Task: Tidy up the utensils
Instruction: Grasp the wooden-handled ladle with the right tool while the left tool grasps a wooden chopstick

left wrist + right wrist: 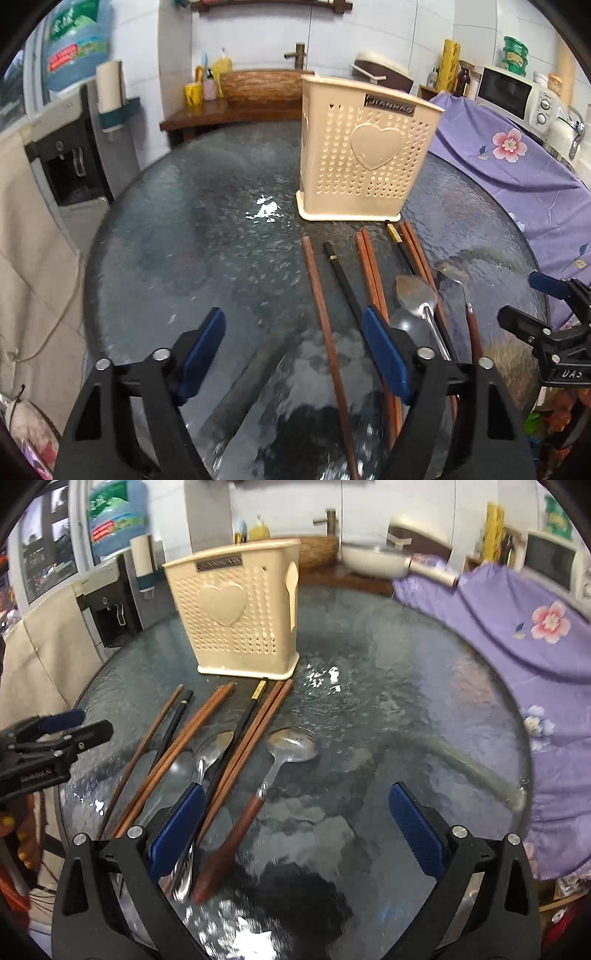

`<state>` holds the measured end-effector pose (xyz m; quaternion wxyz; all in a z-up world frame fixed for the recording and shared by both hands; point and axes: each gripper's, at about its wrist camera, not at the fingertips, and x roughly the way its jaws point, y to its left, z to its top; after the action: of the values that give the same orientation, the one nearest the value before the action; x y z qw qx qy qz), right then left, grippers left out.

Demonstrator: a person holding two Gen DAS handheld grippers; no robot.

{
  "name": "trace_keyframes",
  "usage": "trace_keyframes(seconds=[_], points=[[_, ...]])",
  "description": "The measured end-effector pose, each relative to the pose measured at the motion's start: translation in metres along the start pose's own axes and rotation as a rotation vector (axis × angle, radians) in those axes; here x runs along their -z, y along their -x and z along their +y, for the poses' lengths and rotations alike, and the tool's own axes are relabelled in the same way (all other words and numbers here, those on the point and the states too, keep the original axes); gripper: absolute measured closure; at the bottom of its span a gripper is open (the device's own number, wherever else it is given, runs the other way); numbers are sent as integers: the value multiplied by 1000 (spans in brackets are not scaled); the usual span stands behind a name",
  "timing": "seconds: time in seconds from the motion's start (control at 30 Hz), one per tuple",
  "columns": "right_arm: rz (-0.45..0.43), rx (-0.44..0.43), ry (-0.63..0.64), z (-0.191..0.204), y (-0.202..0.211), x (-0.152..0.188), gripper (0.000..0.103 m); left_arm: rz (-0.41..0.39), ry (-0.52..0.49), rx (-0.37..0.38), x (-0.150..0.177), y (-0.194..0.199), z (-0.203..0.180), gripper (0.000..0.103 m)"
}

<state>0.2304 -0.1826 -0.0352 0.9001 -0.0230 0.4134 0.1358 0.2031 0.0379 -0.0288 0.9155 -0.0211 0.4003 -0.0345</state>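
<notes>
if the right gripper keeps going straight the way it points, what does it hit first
Probably the bare glass table, just right of the wooden-handled spoon. The right gripper is open with nothing between its fingers, though depth is hard to judge.

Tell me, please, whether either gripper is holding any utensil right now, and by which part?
Nothing is held. The left gripper and right gripper are both open above the glass table; the chopsticks lie untouched.
</notes>
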Motion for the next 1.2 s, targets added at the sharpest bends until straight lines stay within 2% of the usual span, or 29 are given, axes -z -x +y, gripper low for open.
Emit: trace_keyframes(seconds=[0.1, 0.3, 0.6, 0.7, 1.2], points=[[56, -7, -34, -5, -17, -9, 20, 35, -17, -1, -7, -15, -5, 35], [149, 0, -71, -4, -46, -23, 26, 105, -22, 1, -17, -39, -9, 42], [229, 30, -82, 0, -67, -27, 45, 177, -31, -4, -21, -63, -12, 51], [240, 30, -91, -3, -70, -28, 50, 179, -46, -23, -24, -66, -15, 54], [276, 24, -88, -1, -86, -47, 55, 226, -74, -51, -50, -89, -28, 70]])
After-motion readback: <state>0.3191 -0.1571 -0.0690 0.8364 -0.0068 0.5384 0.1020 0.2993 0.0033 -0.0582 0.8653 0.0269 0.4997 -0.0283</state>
